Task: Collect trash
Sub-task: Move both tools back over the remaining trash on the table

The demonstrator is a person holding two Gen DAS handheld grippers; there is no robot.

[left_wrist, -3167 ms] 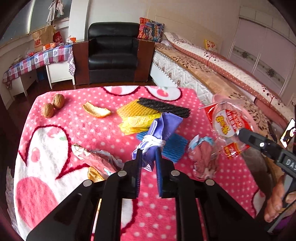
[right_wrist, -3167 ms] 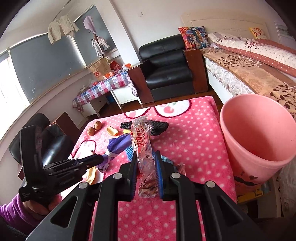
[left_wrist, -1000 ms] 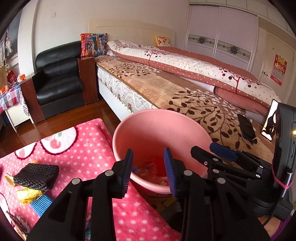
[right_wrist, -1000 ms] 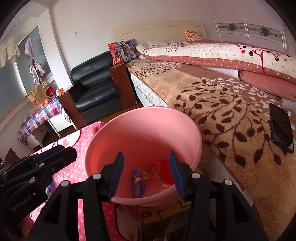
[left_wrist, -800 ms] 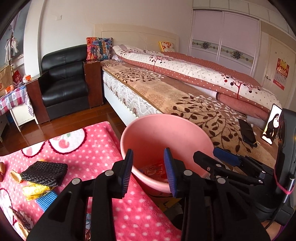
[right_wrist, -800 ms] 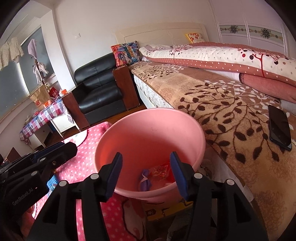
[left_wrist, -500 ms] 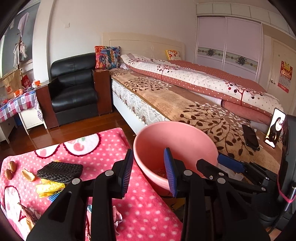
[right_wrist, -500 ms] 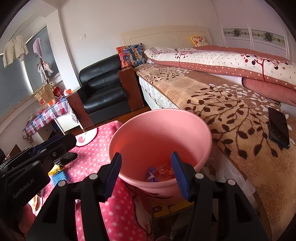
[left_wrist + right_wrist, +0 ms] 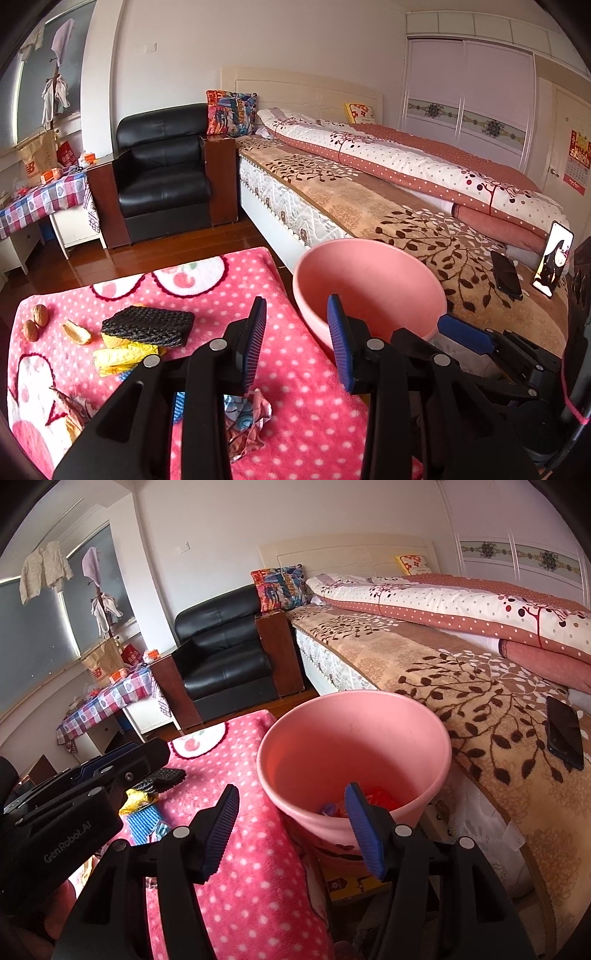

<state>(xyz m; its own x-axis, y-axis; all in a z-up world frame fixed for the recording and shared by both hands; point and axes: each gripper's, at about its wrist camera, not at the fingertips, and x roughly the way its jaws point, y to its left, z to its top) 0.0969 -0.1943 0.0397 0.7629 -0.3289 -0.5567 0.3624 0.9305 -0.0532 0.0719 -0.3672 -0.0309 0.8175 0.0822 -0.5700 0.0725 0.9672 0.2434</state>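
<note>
A pink bucket (image 9: 369,273) stands off the right edge of the pink dotted blanket (image 9: 229,291); it also shows in the right wrist view (image 9: 354,738) with a red wrapper (image 9: 380,797) and a purple item inside. My left gripper (image 9: 297,332) is open and empty above the blanket's right edge. My right gripper (image 9: 291,819) is open and empty at the bucket's near rim. On the blanket lie a black mesh piece (image 9: 147,325), yellow wrappers (image 9: 122,356), a crumpled wrapper (image 9: 247,417), an orange peel (image 9: 75,332) and two walnuts (image 9: 35,321).
A bed (image 9: 388,199) with a brown-leaf cover runs along the right, with a black phone (image 9: 563,731) on it. A black armchair (image 9: 162,177) stands at the back. A checked-cloth side table (image 9: 40,199) stands at the far left.
Both grippers dropped their items into the bucket, opened, and have drawn back and to the left, so more of the blanket and its trash shows.
</note>
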